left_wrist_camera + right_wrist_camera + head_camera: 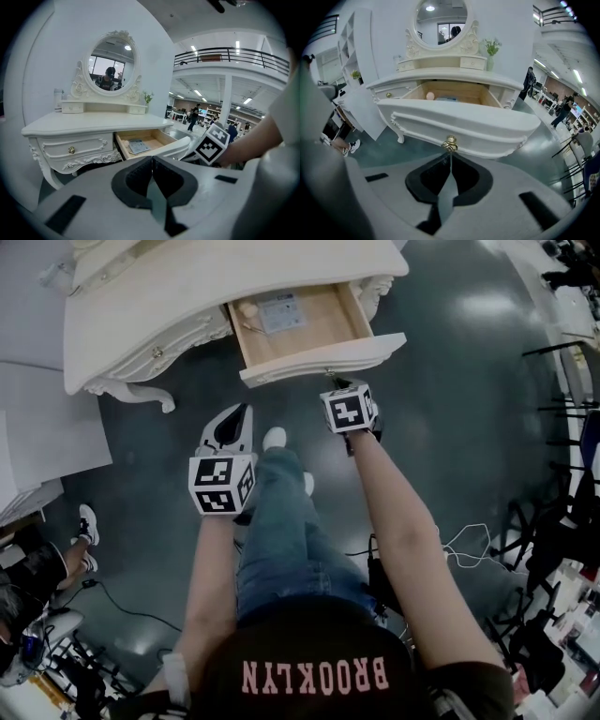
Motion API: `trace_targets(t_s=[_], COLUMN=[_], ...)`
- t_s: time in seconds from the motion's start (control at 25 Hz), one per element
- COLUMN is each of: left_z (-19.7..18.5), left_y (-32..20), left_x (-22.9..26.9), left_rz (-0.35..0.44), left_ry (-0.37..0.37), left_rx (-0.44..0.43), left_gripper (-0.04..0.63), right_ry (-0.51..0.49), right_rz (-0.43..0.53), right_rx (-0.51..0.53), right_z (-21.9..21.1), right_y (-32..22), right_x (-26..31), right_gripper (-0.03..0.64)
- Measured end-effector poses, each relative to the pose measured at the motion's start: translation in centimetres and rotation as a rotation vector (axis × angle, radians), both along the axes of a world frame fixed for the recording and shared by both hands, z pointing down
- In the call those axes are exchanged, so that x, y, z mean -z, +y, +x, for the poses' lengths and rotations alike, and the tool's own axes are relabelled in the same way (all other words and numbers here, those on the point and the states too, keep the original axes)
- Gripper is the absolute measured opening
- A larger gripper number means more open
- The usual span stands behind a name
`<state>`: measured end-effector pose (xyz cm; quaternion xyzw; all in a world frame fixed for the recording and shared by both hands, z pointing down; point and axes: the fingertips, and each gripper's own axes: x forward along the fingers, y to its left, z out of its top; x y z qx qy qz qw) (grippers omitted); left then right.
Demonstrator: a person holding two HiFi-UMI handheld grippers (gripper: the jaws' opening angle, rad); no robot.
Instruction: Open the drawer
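The white dressing table [187, 296] has its right-hand drawer [323, 357] pulled out, showing a wooden bottom with a paper [281, 312] and a small pink round thing [248, 308]. In the right gripper view the drawer's brass knob [450, 143] sits just beyond the tips of my right gripper [451, 154], whose jaws meet in a thin line with nothing between them. In the head view the right gripper [339, 385] hovers just before the drawer front. My left gripper [239, 413] is lower left, away from the table, and its jaws [152, 161] are shut and empty.
A second drawer with a knob [157, 352] stays closed at the left. A white cabinet [37, 427] stands left of the table. Another person's shoe [86, 521] is at the left, cables [469, 545] lie on the floor, and dark stands [562, 521] crowd the right.
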<state>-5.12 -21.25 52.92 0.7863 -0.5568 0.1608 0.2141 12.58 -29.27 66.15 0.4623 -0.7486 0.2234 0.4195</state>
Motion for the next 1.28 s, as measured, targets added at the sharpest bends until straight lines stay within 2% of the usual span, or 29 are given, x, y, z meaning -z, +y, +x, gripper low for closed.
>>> trace_targets(t_s=[0.04,0.4,0.8,1.28], left_z=[0.2,3.1,4.2,3.0], left_y=[0.2,1.7,2.2,3.1], left_x=[0.1,2.0,6.0,13.4], left_rz=[0.004,0.046,0.116,0.256], left_ry=[-0.005,-0.036,-0.07,-0.069], left_rx=[-0.004,-0.065,-0.122,-0.147], left_gripper=[0.006,0.006,0.006,0.005], right_ry=[-0.013,-0.157,-0.276,-0.293], right_rz=[0.005,0.065,0.118,0.292], right_rx=[-0.005,-0.04,-0.063,-0.042], right_z=[0.1,1.2,1.7,-0.3], right_y=[0.3,2.5,5.6,9.4], right_x=[0.4,4.5,10.0,20.8], right_gripper=[-0.002,-0.003,-0.005,-0.005])
